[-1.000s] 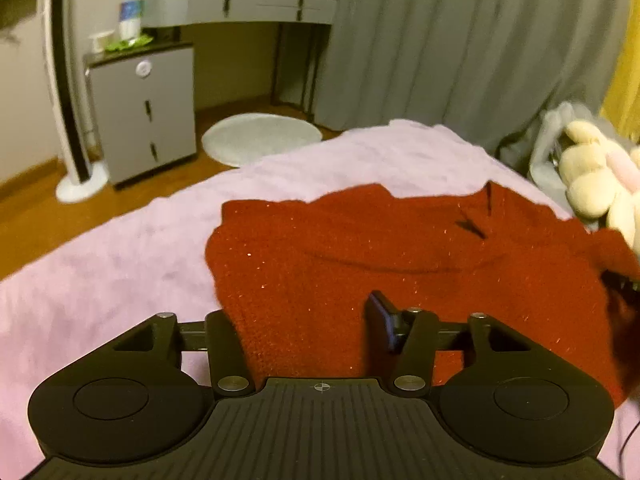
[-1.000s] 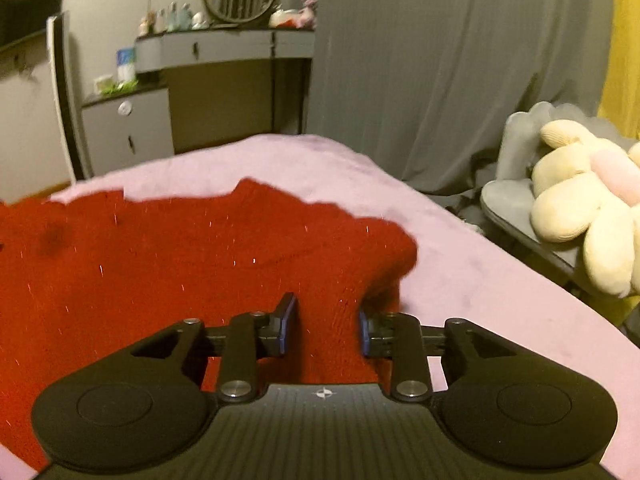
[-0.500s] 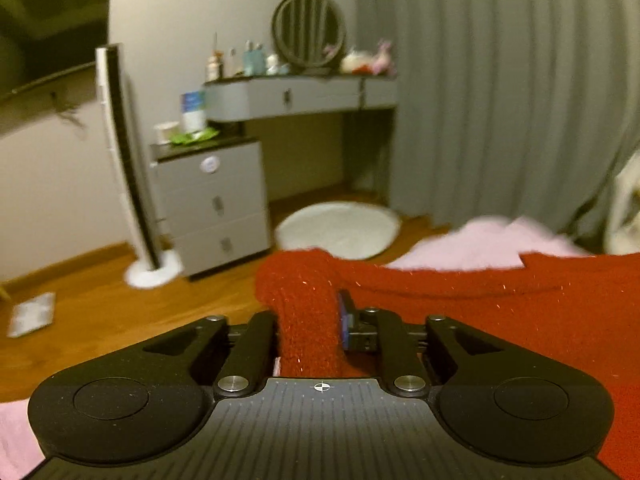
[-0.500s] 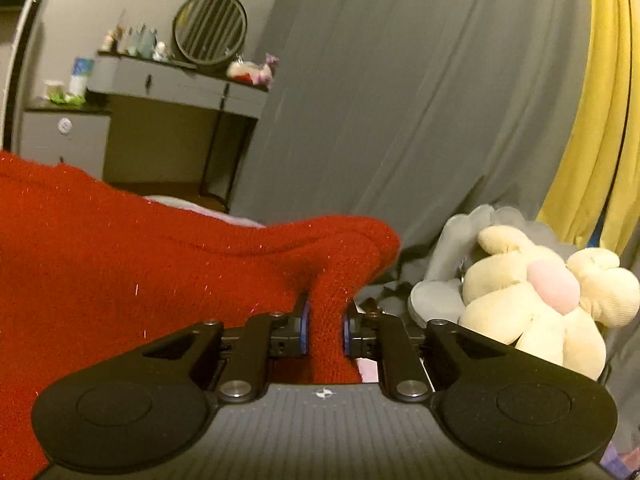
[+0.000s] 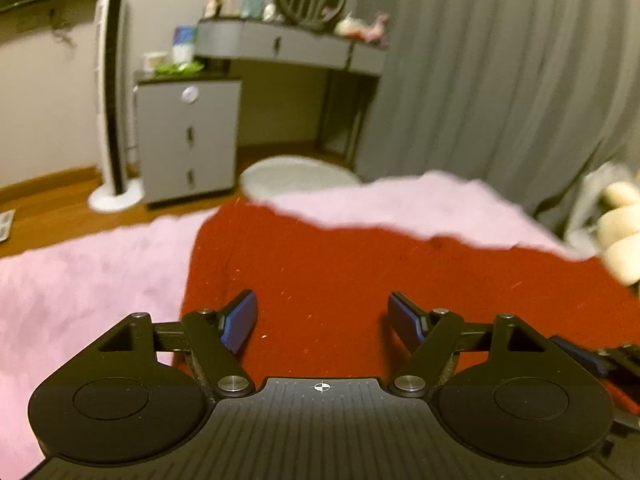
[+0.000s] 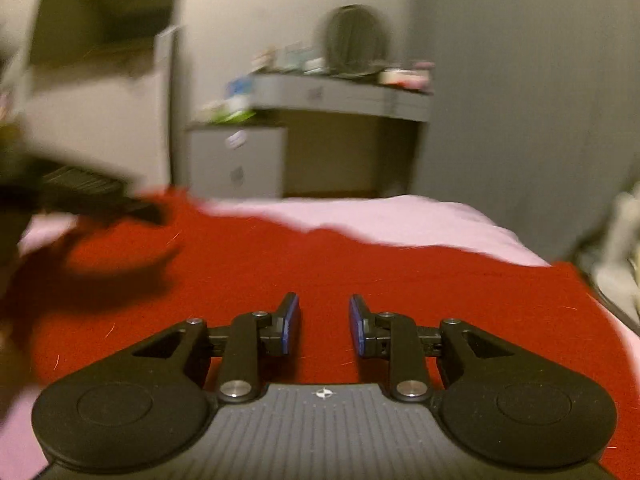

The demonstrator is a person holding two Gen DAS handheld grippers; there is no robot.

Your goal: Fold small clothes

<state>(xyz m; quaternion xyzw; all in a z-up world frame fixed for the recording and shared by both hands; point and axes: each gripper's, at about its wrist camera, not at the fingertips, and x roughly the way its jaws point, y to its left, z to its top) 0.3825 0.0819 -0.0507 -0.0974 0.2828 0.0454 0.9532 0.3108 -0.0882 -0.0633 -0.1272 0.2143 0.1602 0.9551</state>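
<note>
A dark red knitted garment (image 5: 360, 280) lies spread on the pink bed cover (image 5: 80, 280); it also shows in the right wrist view (image 6: 320, 272). My left gripper (image 5: 322, 322) is wide open and empty above the garment's left part. My right gripper (image 6: 324, 324) is open and empty above the garment's middle. The left gripper (image 6: 92, 196) shows blurred at the left edge of the right wrist view. Part of the right gripper (image 5: 600, 356) shows at the right edge of the left wrist view.
A grey drawer cabinet (image 5: 188, 140), a white tower fan (image 5: 112, 120) and a dressing table (image 5: 288, 44) stand beyond the bed. A round white rug (image 5: 300, 172) lies on the wooden floor. A grey curtain (image 5: 500, 80) hangs behind. A plush toy (image 5: 620, 232) sits at right.
Both grippers held the red garment lifted half a second ago. Now both have let go and opened, and the garment lies flat on the bed.
</note>
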